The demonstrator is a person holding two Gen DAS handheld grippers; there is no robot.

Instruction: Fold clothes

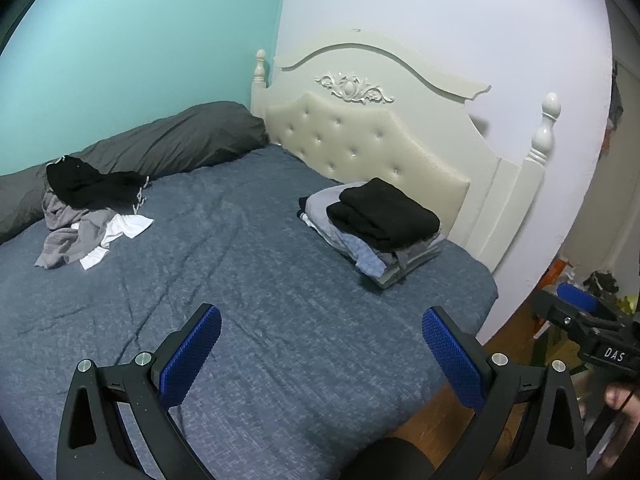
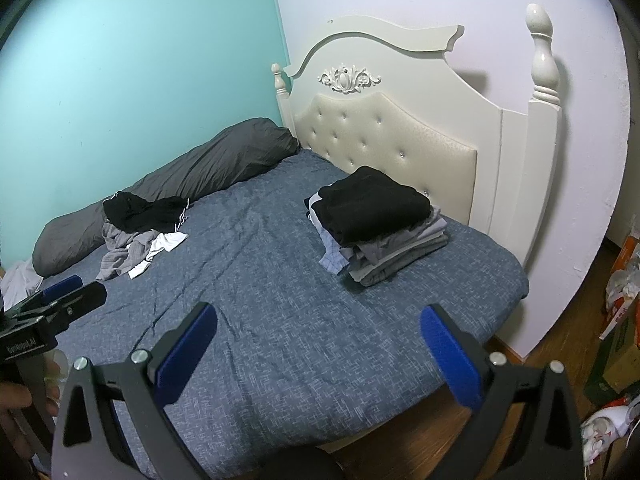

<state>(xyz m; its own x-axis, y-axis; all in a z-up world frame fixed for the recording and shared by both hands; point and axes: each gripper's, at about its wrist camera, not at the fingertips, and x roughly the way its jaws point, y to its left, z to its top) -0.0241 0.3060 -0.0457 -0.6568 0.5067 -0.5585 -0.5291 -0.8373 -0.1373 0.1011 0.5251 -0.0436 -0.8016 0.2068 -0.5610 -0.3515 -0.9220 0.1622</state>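
Note:
A heap of unfolded clothes [image 1: 88, 216] [image 2: 140, 232], black on top of grey and white, lies on the far left of the blue bed [image 1: 260, 280] [image 2: 272, 300]. A neat stack of folded clothes [image 1: 380, 228] [image 2: 376, 224] topped by a black garment sits near the headboard. My left gripper [image 1: 320, 356] hovers open over the near part of the bed, holding nothing. My right gripper [image 2: 318, 352] is open too, empty, above the bed's near edge. Each gripper shows at the side of the other's view.
A long grey pillow [image 1: 160, 144] [image 2: 192, 172] lies along the turquoise wall. The cream tufted headboard [image 1: 368, 140] [image 2: 392, 136] stands behind the stack. Wooden floor [image 2: 560, 360] with boxes and clutter [image 2: 620, 320] lies to the right of the bed. A hand [image 1: 620, 400] holds the right gripper.

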